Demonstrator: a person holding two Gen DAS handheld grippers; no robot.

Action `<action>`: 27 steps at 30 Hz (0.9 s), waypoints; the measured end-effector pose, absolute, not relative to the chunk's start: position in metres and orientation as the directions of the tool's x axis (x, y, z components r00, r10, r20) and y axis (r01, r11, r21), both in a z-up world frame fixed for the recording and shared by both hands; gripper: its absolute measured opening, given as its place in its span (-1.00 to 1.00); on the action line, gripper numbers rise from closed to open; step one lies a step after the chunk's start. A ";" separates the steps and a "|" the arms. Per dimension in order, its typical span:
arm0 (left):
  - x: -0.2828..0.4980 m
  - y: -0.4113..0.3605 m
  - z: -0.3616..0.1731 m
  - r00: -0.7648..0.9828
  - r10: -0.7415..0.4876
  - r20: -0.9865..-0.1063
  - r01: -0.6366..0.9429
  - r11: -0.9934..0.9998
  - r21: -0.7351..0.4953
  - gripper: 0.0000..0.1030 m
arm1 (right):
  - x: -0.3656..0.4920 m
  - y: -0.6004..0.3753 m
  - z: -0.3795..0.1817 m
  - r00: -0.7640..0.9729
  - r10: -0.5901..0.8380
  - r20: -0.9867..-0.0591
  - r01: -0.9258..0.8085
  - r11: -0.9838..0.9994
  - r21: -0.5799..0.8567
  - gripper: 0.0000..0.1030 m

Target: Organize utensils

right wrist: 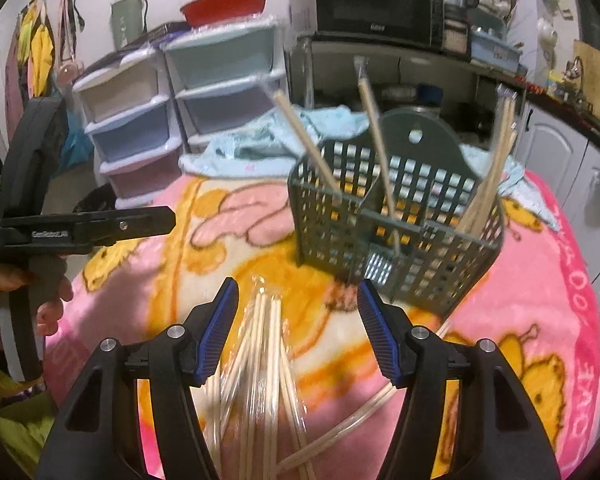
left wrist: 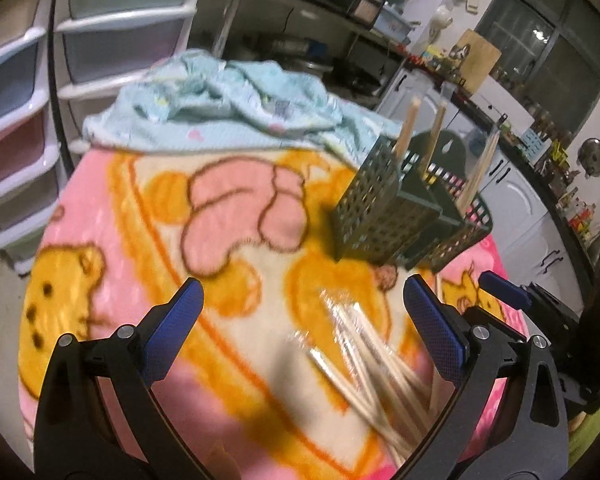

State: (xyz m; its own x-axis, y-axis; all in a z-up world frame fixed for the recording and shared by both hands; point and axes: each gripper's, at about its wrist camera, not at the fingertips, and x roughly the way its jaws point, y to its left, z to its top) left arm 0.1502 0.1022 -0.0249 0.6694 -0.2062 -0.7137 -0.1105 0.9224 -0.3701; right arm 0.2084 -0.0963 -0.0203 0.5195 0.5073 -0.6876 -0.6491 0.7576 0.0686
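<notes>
Dim, warm indoor light; glare on the plastic-wrapped chopsticks nearby. Motion blur throughout both views. Strong fisheye bending and dark vignetting at the edges.

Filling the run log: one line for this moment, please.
left claw open | right claw open over wrapped wooden chopsticks | green plastic lattice utensil basket holds some

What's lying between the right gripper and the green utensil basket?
In the right wrist view, the tips of the wrapped chopsticks reach past the open right gripper; beyond them only bare pink blanket leads to the green basket.
</notes>
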 end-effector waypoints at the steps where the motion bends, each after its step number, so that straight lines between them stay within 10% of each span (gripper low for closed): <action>1: 0.150 0.102 -0.028 0.664 -0.213 -0.717 -0.110 0.920 -0.375 0.79 | 0.209 -0.095 -0.024 0.508 0.504 -0.698 -0.652 0.755 0.070 0.06; 17: 0.149 0.095 -0.081 0.505 -0.412 -0.759 -0.120 0.837 -0.535 -0.37 | 0.232 -0.060 -0.081 0.324 0.467 -0.823 -0.708 0.697 0.117 -0.45; 27: 0.156 0.093 -0.098 0.463 -0.442 -0.768 -0.146 0.817 -0.558 -0.39 | 0.258 -0.052 -0.102 0.235 0.466 -0.853 -0.693 0.696 0.189 -0.52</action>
State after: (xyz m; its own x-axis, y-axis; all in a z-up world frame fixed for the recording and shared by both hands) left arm 0.1563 0.0932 -0.0980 0.4634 -0.4418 -0.7681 -0.1464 0.8168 -0.5581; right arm 0.2580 -0.0517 -0.1021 0.2350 0.4660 -0.8530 -0.6928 0.6959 0.1893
